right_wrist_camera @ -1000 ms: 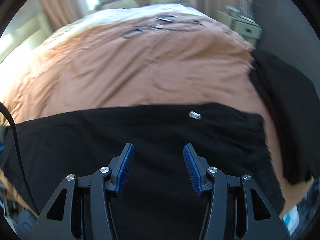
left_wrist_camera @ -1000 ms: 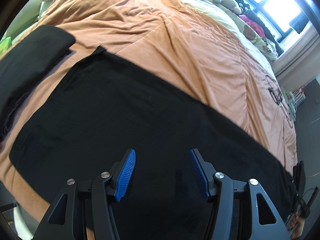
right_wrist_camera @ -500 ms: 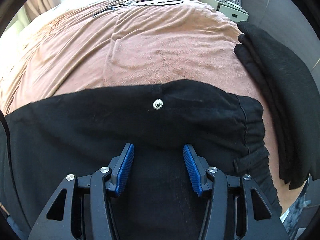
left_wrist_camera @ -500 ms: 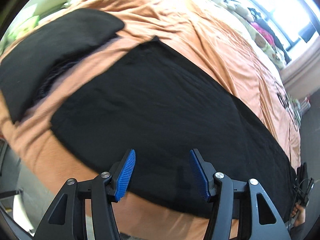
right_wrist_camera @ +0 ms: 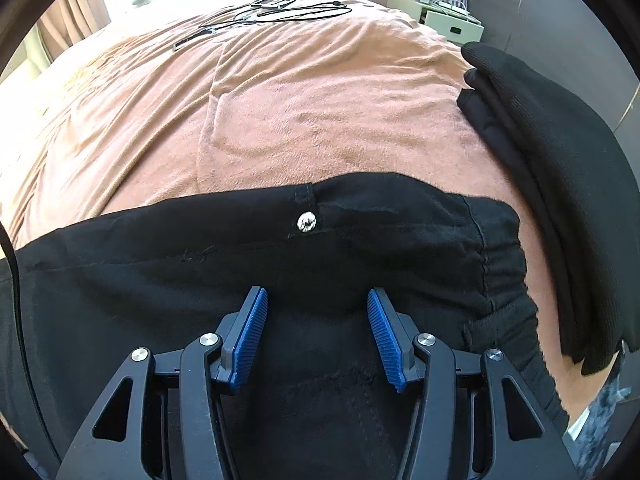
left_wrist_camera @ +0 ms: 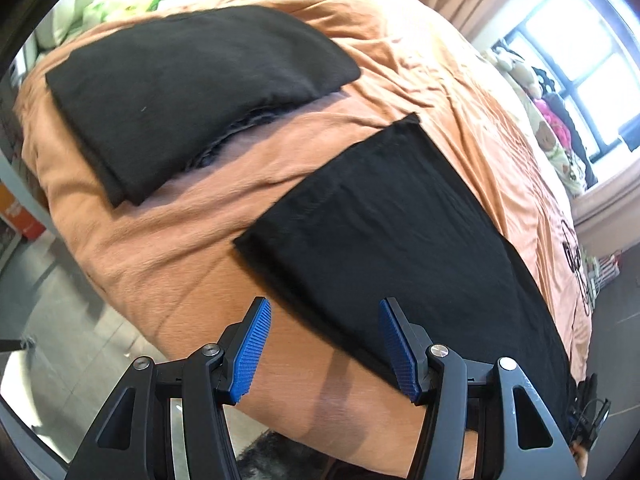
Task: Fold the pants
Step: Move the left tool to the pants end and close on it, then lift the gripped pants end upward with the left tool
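While both tongs gape, black pants lie beneath right tongs — hem beside left tongs.

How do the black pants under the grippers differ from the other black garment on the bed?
The pants lie spread long and flat in one thin layer; the other garment is folded into a thick, compact stack. The pants show a metal button and waistband; the folded garment shows none. Both are black and rest on the orange bedspread, apart.
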`<state>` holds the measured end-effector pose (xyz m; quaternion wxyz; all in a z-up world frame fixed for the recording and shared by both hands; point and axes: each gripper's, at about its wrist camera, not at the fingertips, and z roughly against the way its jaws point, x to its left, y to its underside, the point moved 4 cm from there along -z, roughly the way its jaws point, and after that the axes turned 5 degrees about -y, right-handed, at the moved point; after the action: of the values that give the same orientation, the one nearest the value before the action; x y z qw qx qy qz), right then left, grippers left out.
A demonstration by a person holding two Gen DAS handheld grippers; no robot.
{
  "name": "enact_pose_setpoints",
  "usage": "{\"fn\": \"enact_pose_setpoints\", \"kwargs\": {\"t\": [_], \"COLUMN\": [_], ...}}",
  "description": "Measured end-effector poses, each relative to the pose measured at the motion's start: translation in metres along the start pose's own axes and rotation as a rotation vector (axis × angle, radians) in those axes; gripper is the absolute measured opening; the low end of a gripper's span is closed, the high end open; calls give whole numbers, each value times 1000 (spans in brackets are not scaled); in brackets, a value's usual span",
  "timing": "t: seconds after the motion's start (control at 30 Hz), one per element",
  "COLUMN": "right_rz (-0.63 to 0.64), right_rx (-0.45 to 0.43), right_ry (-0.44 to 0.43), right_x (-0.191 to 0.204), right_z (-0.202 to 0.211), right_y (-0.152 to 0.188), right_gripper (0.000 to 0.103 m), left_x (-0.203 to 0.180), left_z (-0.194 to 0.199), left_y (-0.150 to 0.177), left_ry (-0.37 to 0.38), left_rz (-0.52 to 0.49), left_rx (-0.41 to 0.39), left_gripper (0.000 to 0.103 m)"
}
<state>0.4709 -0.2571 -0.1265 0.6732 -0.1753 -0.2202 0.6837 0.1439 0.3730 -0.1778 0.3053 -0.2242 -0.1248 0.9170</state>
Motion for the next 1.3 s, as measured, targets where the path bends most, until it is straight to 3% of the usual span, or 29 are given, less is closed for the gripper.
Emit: {"fn": "enact_pose_setpoints", "kwargs": {"t": [0.17, 0.27, 0.57, 0.67, 0.7, 0.8, 1.07, 1.17, 1.23, 1.3], "right_rz": [-12, -13, -48, -54, -52, -44, -70, -74, -78, -81], "right_rx": [-21, -50, -85, -87, -88, -89, -79, -76, -77, -77], "right_ry": [-36, -46, -103, -115, -112, -99, -97, -102, -105, -112], "right_x": [3, 5, 3, 5, 7, 9, 15, 18, 19, 21], "right_z": [21, 40, 77, 87, 90, 95, 99, 98, 96, 95], "right_y": [16, 27, 60, 71, 74, 82, 96, 99, 100, 100], "right_gripper": [50, 50, 50, 50, 50, 50, 50, 50, 50, 50], "left_x": [16, 20, 14, 16, 19, 28, 42, 43, 44, 45], "left_z": [4, 11, -9, -15, -15, -14, -18, -13, -10, -10], "left_y": [-9, -15, -25, -27, -28, -30, -24, -19, -15, -12], "left_ry": [-7, 36, 83, 84, 83, 110, 145, 144, 161, 173], "left_rz": [51, 69, 59, 66, 71, 106, 155, 157, 175, 187], "left_rx": [-59, -92, -47, -50, -59, -73, -26, -19, -19, -19], "left_gripper": [59, 59, 50, 28, 10, 4, 10, 28, 48, 48]}}
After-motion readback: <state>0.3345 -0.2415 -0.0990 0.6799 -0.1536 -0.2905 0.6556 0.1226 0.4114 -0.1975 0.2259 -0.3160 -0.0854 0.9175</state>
